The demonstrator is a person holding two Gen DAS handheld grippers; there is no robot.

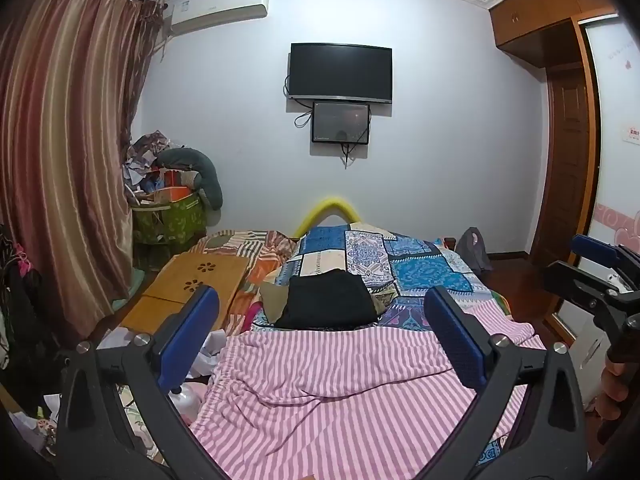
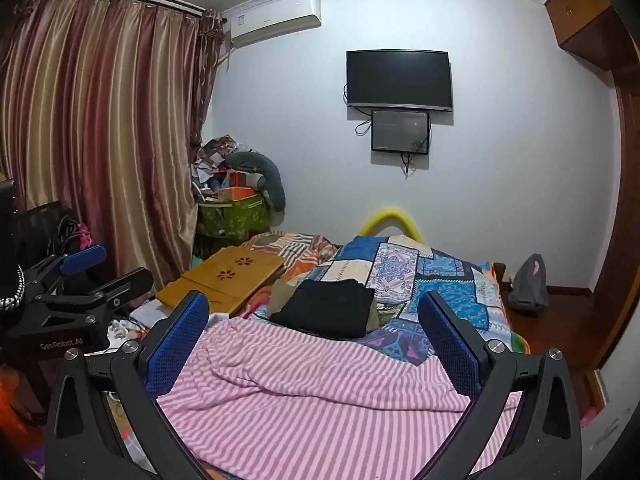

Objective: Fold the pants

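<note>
Holding both tools above the near end of the bed, I noted each one tipped slightly down toward the cloth. My left gripper [image 1: 320,336], black-framed with blue pads, stood with its jaws spread as wide as they go and nothing between the pads. My right gripper [image 2: 314,338], the same make, was likewise wide open and held nothing; it also showed at the right edge of the left wrist view

Pink-and-white striped pants [image 1: 340,392] lay spread flat below both tools, lightly wrinkled, gathered elastic waistband toward the left side. They rested on the blue patchwork bedspread [image 1: 420,272]. Neither tool touched the fabric as far as I could tell

Just beyond the pants sat a folded black garment [image 1: 328,300], stacked over something tan whose edges peeked out. To the left of it lay a light wooden lap tray with flower-shaped cutouts [image 1: 200,280]

On the far white wall hung a dark flat television [image 1: 341,72] with a smaller dark screen [image 1: 341,123] directly under it. Striped brown-and-gold curtains [image 1: 68,140] covered the left side
</note>
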